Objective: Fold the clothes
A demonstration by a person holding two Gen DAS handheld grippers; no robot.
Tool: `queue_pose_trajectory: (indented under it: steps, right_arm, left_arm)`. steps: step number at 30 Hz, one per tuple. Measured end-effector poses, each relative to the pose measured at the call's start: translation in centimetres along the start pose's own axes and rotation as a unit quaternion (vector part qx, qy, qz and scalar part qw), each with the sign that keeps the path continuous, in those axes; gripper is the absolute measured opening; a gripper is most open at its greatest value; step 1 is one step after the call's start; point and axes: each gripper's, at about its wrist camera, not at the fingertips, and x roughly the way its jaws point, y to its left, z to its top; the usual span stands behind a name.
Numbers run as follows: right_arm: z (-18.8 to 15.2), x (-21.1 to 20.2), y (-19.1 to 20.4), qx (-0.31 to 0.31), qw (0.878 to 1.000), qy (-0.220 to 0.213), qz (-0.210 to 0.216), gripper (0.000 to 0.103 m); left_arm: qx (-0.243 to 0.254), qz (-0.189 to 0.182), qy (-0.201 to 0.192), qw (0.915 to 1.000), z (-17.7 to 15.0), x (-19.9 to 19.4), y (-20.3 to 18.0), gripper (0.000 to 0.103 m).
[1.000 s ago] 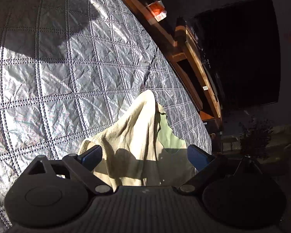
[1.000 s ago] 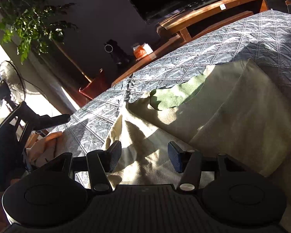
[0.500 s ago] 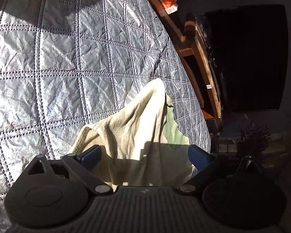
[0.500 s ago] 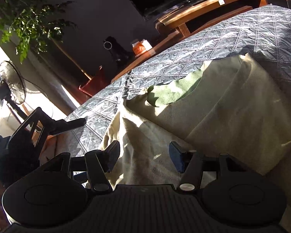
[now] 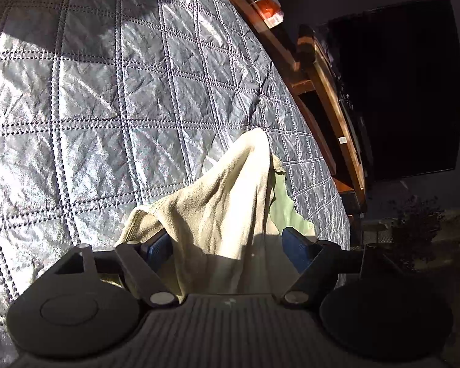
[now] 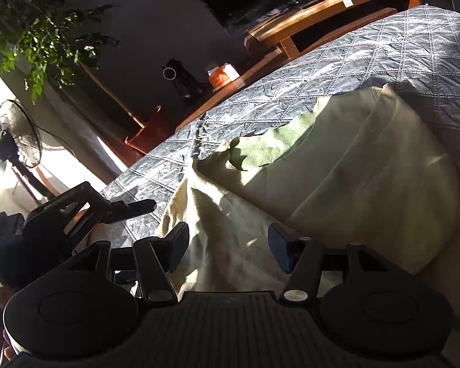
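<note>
A cream fleece garment with a green inner patch lies bunched on a grey quilted bedspread. My left gripper is low over the garment's near end. Its jaws are closing with a raised fold of the cloth between the blue pads, and a wide gap remains. In the right wrist view the same garment spreads to the right, its green patch showing. My right gripper stands open over a cream fold, and its pads are not pressing the cloth.
A wooden bench and a dark screen run along the bed's far side, with an orange box on the wood. A standing fan and a leafy plant stand at the left. The left tool's black frame hangs over the bed's edge.
The left gripper sank toward the garment and its jaws narrowed around the raised fold. In the right wrist view the left tool's frame rose further into view at the left.
</note>
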Motion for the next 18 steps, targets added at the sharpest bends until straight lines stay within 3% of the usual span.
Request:
queue_pose_trajectory:
  steps: [2, 8, 11, 18]
  right_arm:
    - [0.0, 0.0, 0.0, 0.0, 1.0, 0.0, -0.001, 0.065]
    - [0.2, 0.0, -0.5, 0.007, 1.0, -0.005, -0.012, 0.065]
    - [0.2, 0.4, -0.8, 0.013, 1.0, 0.004, -0.027, 0.065]
    - [0.1, 1.0, -1.0, -0.008, 0.998, 0.016, -0.053, 0.059]
  left_arm:
    - [-0.013, -0.001, 0.001, 0.9999, 0.2, 0.0, 0.6, 0.048]
    - [-0.021, 0.014, 0.005, 0.9997, 0.5, -0.3, 1.5, 0.021]
    - [-0.015, 0.03, 0.001, 0.9994, 0.4, -0.7, 1.8, 0.013]
    - [-0.002, 0.067, -0.026, 0.9974, 1.0, -2.0, 2.1, 0.005]
